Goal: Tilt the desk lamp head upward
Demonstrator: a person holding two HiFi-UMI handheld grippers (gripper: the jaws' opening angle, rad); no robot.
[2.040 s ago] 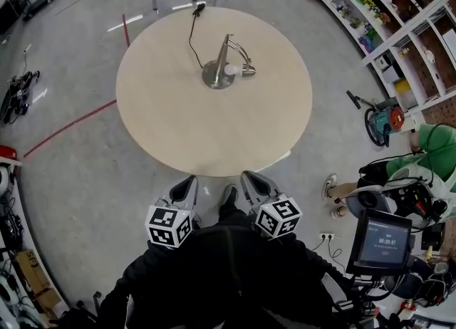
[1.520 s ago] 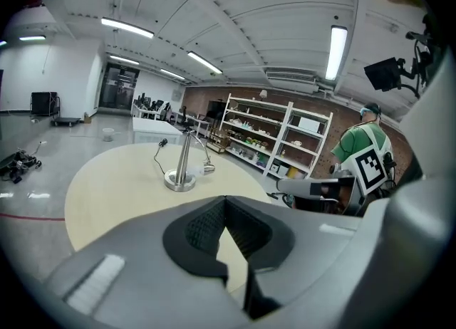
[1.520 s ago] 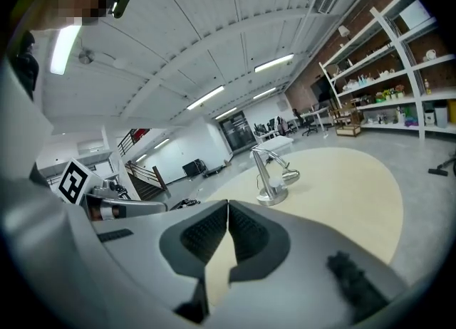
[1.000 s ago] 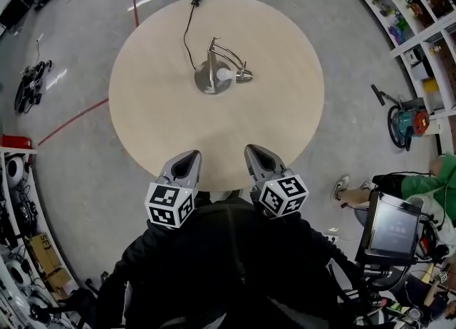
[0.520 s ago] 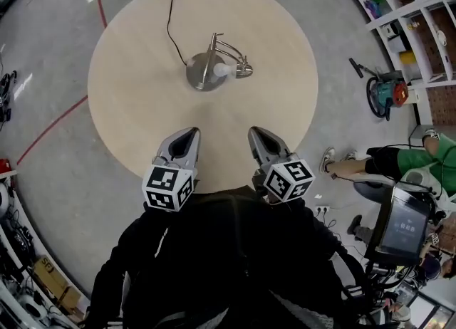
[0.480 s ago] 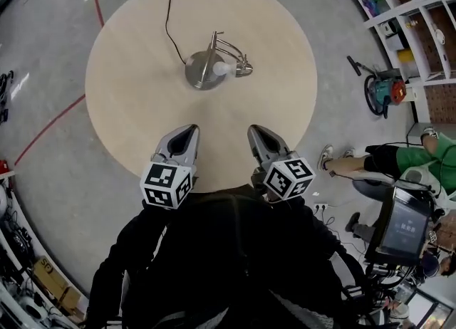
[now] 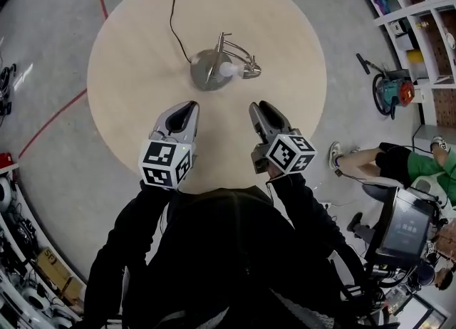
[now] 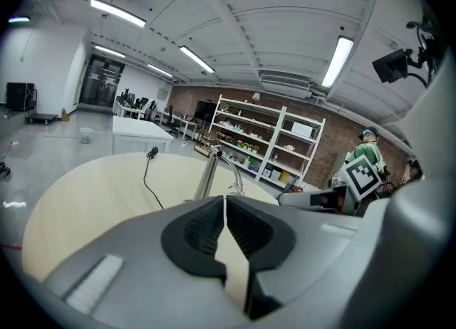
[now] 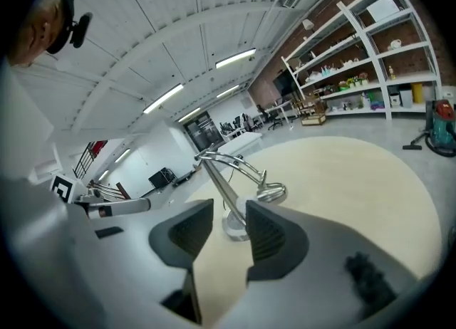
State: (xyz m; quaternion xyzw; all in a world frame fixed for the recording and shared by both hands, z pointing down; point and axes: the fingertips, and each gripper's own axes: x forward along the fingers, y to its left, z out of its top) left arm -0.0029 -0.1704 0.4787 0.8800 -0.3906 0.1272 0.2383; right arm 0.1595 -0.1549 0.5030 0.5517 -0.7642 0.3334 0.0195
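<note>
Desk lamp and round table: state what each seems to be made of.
Desk lamp: likely metal with a brushed, silvery finish; its base, stem and head show soft grey highlights. Round table: pale wood or wood-look laminate, matte; even light beige with no glare. Which of the two cannot be told.

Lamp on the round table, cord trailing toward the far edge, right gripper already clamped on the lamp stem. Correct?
No. The right gripper view shows the right gripper holding nothing: jaws apart and opening, the lamp standing beyond them on the round table, cord trailing toward the far edge.
</note>
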